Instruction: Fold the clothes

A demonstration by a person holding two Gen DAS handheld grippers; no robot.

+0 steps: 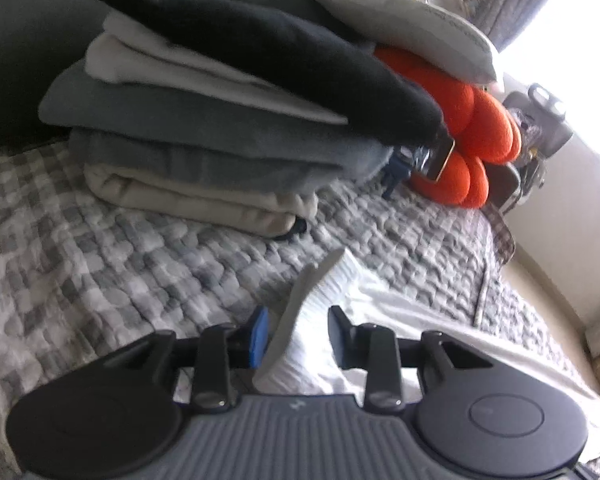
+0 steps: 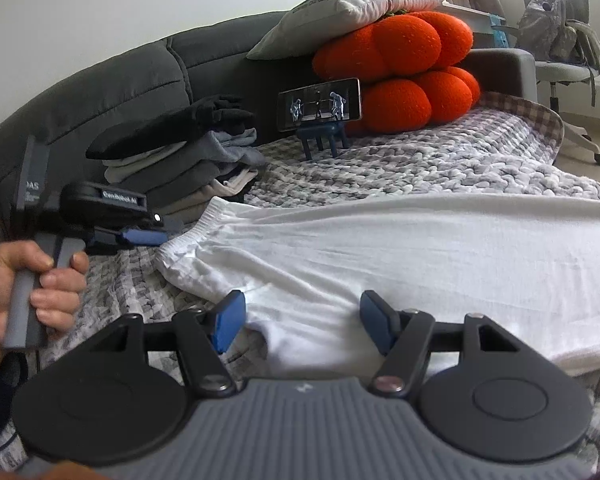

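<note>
A white garment lies spread across the checked quilt, its ribbed waistband toward the left. My left gripper stands over that waistband. A raised fold of the white cloth sits between its fingers, with a small gap at the blue pad. From the right wrist view, the left gripper reaches the waistband's corner. My right gripper is wide open over the garment's near edge, with the cloth lying under its fingers.
A stack of folded clothes rests against the grey sofa back. Behind are an orange cushion under a pillow, and a phone on a blue stand. An office chair stands at far right. A hand grips the left tool.
</note>
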